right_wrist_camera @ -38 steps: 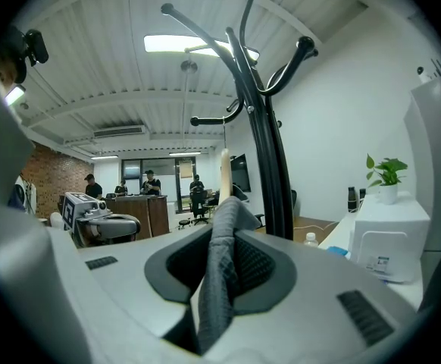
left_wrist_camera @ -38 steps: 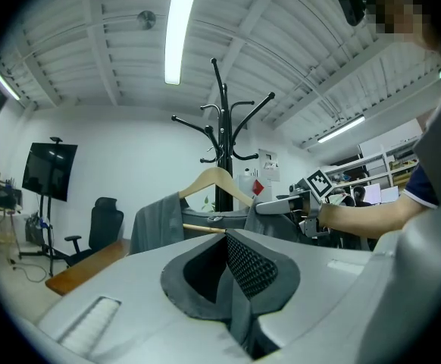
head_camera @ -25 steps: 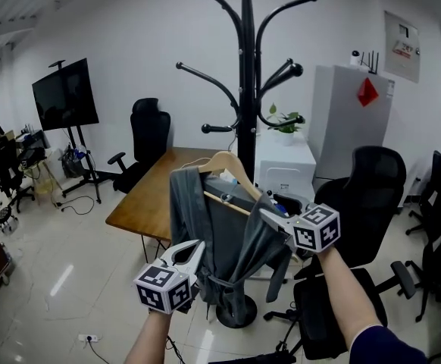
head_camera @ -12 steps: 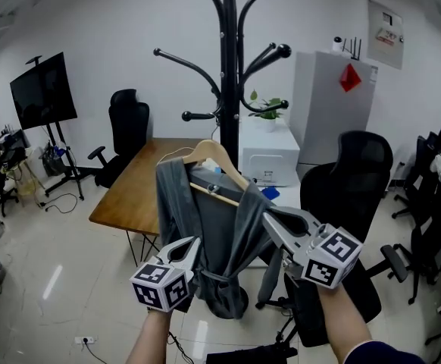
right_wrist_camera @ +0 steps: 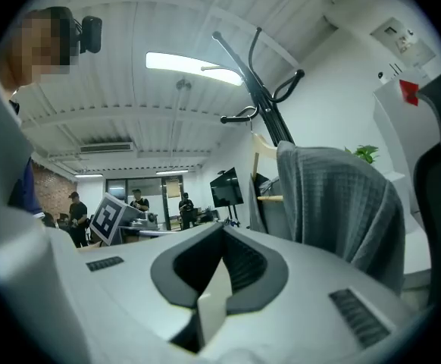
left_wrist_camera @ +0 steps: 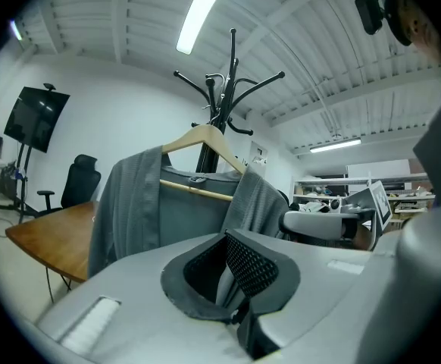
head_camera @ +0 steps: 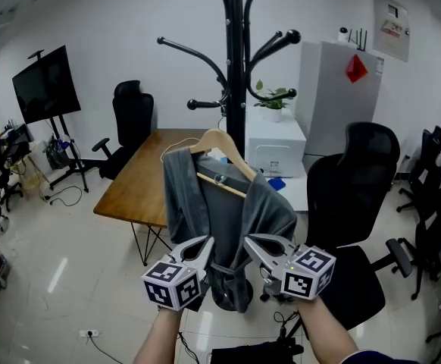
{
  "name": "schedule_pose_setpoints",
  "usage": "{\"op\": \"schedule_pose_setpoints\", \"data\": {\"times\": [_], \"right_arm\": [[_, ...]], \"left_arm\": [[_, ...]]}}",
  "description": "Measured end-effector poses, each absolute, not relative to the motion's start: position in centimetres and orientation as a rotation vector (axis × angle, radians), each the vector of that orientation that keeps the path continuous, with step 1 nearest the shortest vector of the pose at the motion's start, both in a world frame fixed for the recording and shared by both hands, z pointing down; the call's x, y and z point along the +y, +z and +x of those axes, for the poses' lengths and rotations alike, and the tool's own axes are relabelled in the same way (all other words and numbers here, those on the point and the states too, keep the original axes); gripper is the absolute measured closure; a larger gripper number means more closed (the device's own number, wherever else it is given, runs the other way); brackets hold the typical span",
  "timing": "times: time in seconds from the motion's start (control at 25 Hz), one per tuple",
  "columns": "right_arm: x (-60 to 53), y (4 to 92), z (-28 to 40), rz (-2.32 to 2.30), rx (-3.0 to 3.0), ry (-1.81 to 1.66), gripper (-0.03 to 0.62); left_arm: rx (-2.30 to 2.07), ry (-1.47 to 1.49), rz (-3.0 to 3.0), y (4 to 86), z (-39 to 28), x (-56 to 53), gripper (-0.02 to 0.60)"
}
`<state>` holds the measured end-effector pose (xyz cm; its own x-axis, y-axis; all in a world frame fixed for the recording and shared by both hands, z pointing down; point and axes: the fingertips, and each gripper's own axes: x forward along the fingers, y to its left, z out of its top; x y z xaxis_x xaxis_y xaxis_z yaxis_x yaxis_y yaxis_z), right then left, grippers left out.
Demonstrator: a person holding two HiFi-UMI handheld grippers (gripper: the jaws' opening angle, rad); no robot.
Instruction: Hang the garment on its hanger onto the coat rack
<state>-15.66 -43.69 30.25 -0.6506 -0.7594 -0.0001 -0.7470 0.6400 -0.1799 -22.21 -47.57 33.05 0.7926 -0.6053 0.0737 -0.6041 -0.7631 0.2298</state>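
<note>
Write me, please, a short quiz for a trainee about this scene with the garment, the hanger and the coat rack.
1. True or false: the grey garment is draped on a wooden hanger.
2. The coat rack is: A white, B black, C wooden.
3. Fill in: the right gripper has its jaws ____.
Key: 1 true; 2 B; 3 shut.

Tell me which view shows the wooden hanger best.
The left gripper view: the wooden hanger sits large there, with both arms and the crossbar showing clearly. The head view shows it smaller, its ends under the grey garment. The right gripper view catches only a sliver behind the garment.
</note>
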Motion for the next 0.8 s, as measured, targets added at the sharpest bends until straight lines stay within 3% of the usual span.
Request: {"op": "schedule_pose_setpoints", "data": {"times": [0.8], "right_arm": [[-44.33,30.01,-15.37,-1.271,2.774,-0.237,0.585]], "left_arm": [[-0.936,-0.037,2.734,32.92,-21.64,-47.05,0.594]]}}
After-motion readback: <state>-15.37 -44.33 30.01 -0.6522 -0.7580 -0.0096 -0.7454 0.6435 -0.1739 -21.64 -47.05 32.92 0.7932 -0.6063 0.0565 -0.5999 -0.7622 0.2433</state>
